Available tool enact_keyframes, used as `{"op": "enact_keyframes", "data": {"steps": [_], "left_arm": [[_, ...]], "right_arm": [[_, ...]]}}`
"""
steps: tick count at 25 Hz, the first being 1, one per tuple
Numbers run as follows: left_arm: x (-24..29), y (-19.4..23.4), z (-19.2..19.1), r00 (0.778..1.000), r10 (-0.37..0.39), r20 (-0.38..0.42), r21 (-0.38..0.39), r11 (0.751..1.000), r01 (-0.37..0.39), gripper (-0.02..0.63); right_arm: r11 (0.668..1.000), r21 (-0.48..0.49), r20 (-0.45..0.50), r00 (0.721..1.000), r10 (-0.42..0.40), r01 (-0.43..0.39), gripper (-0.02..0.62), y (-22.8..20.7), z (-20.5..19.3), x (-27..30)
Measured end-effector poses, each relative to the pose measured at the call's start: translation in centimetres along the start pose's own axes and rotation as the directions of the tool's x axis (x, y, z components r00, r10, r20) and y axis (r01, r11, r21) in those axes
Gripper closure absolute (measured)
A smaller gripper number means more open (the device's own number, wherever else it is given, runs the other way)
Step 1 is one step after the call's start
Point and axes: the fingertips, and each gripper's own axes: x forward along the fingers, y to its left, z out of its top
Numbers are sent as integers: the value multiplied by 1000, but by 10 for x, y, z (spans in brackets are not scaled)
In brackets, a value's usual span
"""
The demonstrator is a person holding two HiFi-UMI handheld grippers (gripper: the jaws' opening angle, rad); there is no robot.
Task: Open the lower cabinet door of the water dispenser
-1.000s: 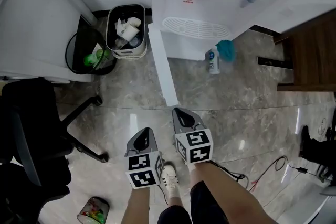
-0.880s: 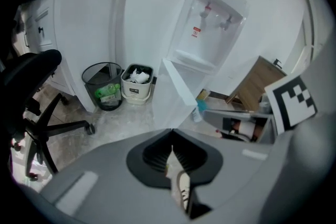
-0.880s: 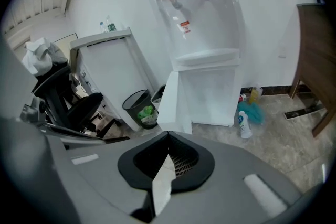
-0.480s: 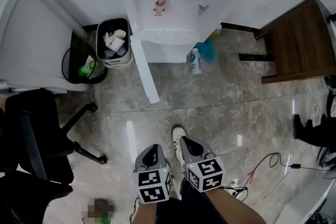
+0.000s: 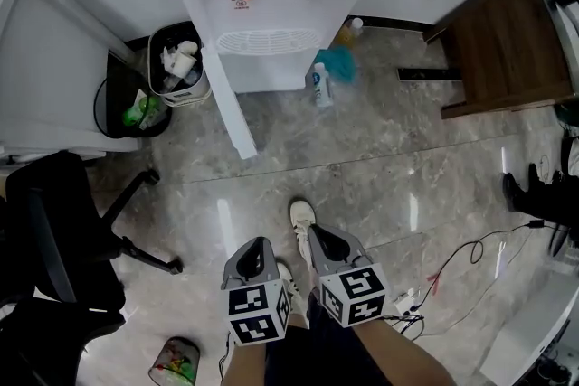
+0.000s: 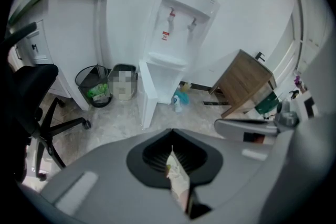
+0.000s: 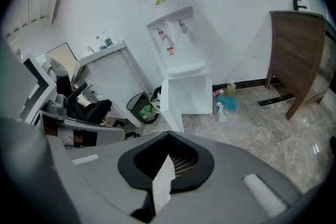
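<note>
The white water dispenser (image 5: pixel 267 4) stands against the far wall, and its lower cabinet door (image 5: pixel 228 104) is swung out over the floor toward me. Both grippers hang close to my body, far from the door, with nothing touching them. My left gripper (image 5: pixel 256 249) and right gripper (image 5: pixel 324 240) are side by side, both shut and empty. The left gripper view shows the dispenser (image 6: pixel 176 34) and its open door (image 6: pixel 144 94) beyond the closed left gripper (image 6: pixel 171 157). The right gripper view shows the door (image 7: pixel 170 102) beyond the closed right gripper (image 7: pixel 167 165).
A white bin (image 5: pixel 179 63) and a black mesh bin (image 5: pixel 127 104) sit left of the dispenser. A spray bottle (image 5: pixel 318 84) lies on the floor to its right. An office chair (image 5: pixel 63 230) is at left, a wooden table (image 5: pixel 502 41) at right, cables (image 5: pixel 470 258) at lower right.
Both grippers have drawn back from the open door toward my body and risen. The dispenser now sits farther away in view. The door stays swung out.
</note>
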Motion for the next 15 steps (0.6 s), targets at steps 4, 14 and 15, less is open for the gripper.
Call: {"op": "enact_keyframes", "data": {"steps": [4,14,15], "left_arm": [[1,-2,1,1000,0,-1,11,1000,0,600],[1,-3,1,1000,-12,0,12,1000,12,600],[1,-3,1,1000,-12,1,11,1000,12,600]], "right_arm": [[1000,-1,3,1000,4,-4,604,2,5,1],[1000,-16,5,1000,6,-6,604,8,9,2],[1000,-16,5,1000,6,-6,604,8,9,2]]}}
